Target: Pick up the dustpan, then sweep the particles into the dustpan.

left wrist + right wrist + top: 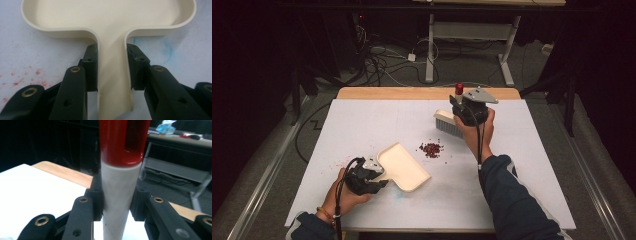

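Nearest the person, the left tongs (379, 176) are clamped on the flat handle of a cream plastic dustpan (404, 166), which lies flat on the white paper-covered tabletop (362, 125); in the left gripper view both pads press the handle's sides (113, 75). Just beyond the pan's open edge sits a small heap of dark red crumbs (431, 149). Farther back, the right tongs (458, 109) grip the white, red-tipped handle (121, 195) of a hand brush (448, 122), whose bristles touch the tabletop.

no readable text, label or number anywhere here.
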Action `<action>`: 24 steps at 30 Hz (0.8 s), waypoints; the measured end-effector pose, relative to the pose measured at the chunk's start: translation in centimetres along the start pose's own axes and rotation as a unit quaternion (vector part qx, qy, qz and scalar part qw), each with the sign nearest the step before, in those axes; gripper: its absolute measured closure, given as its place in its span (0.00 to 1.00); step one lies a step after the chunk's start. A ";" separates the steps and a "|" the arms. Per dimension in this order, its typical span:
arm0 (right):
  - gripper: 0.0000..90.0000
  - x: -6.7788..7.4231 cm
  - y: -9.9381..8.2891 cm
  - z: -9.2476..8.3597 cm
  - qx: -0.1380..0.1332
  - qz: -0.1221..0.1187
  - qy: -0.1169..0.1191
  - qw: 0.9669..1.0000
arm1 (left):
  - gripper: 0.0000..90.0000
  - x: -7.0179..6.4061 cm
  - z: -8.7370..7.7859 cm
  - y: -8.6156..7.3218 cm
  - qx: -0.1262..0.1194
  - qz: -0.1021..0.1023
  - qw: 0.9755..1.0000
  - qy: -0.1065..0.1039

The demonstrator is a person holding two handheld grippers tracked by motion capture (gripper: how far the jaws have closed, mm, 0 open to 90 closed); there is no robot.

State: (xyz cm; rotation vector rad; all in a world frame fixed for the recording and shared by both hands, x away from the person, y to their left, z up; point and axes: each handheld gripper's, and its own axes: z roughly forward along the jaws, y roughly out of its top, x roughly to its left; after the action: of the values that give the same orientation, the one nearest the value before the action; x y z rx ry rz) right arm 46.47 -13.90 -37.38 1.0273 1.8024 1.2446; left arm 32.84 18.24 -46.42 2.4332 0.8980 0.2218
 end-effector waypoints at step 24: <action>0.77 2.5 -0.4 -0.4 0.010 -0.033 0.045 0.998 | 0.71 -0.4 0.2 -0.3 0.006 0.000 1.000 -0.005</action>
State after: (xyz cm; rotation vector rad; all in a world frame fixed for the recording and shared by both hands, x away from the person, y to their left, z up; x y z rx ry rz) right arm 44.94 -11.93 -37.91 0.9293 1.9051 1.2522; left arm 32.45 18.11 -46.69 2.4429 0.8972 0.2037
